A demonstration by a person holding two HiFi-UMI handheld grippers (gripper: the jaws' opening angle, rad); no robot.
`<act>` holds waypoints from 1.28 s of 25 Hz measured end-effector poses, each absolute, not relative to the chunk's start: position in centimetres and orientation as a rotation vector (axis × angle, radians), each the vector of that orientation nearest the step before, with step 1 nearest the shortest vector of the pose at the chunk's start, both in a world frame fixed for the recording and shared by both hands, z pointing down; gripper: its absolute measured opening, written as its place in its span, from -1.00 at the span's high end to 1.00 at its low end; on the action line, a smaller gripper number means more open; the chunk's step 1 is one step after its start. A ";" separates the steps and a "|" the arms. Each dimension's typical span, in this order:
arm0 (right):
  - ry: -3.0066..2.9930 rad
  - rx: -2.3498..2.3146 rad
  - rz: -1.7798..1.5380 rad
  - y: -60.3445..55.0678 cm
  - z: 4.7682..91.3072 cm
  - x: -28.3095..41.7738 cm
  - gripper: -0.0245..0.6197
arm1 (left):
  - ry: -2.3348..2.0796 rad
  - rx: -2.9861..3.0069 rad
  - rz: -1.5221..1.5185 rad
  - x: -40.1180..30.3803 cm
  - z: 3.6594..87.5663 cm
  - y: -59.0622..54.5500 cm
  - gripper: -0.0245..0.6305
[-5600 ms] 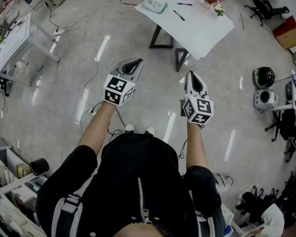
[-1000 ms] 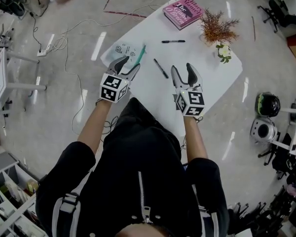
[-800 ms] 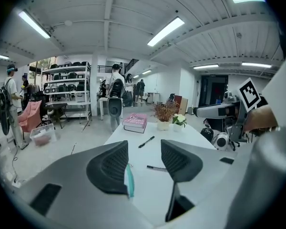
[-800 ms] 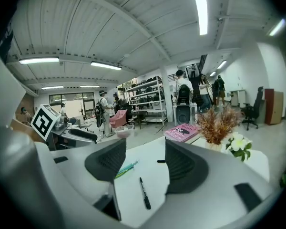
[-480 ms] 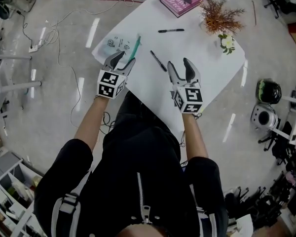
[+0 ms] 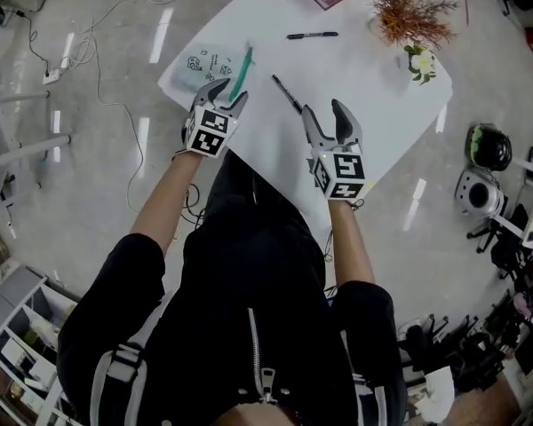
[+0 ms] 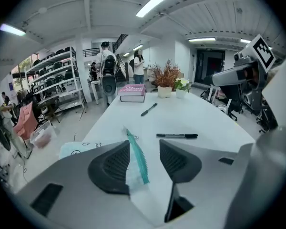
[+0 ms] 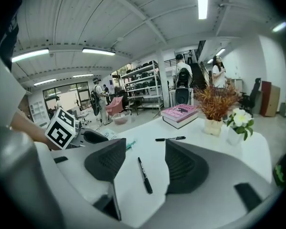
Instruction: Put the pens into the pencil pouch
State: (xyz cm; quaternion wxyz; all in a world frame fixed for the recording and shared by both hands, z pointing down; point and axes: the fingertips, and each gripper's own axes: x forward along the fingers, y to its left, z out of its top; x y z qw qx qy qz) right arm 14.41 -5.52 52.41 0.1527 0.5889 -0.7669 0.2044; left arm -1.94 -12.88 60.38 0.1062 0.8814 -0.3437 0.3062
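My left fingers (image 7: 115,163) stand well apart with nothing in their grip, and they have just been closing a little. They sit at the near edge of the pouch (image 6: 209,63), which lies flat at the left corner of the tabletop (image 6: 373,114). The pouch's teal zipper edge (image 7: 137,156) shows in the gap between these fingers, and neither pad touches it.

My right fingers (image 8: 183,166) are wide open and empty, off to the right of the pouch. One pen (image 8: 144,174) lies just right of the pouch, apart from it. I see it in the gap between my right fingers, ahead of the pads and untouched. A second pen (image 6: 312,35) lies farther right of the pouch, beyond the first. Both pens are outside the pouch.
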 end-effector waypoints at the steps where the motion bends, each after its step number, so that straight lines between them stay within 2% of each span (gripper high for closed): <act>1: -2.192 1.695 0.594 -5.5 52.6 14.5 0.13 | -1.008 2.592 0.927 -1.9 60.9 -13.1 0.26; 9: -2.129 1.734 0.642 -5.3 53.7 15.5 0.13 | -0.998 2.549 1.213 -2.3 65.6 -13.7 0.27; 14: -2.103 1.726 0.664 -5.0 54.6 15.6 0.13 | -1.011 2.520 1.285 -2.6 66.8 -13.7 0.45; 18: -2.099 1.709 0.672 -5.1 55.1 15.6 0.13 | -1.026 2.531 1.250 -2.4 66.3 -13.7 0.68; 24: -2.102 1.662 0.679 -5.1 56.0 14.8 0.14 | -1.048 2.537 1.139 -2.9 64.9 -13.5 0.77; 32: -2.086 1.533 0.690 -4.9 59.1 14.0 0.16 | -1.090 2.516 0.940 -3.6 62.5 -14.2 0.79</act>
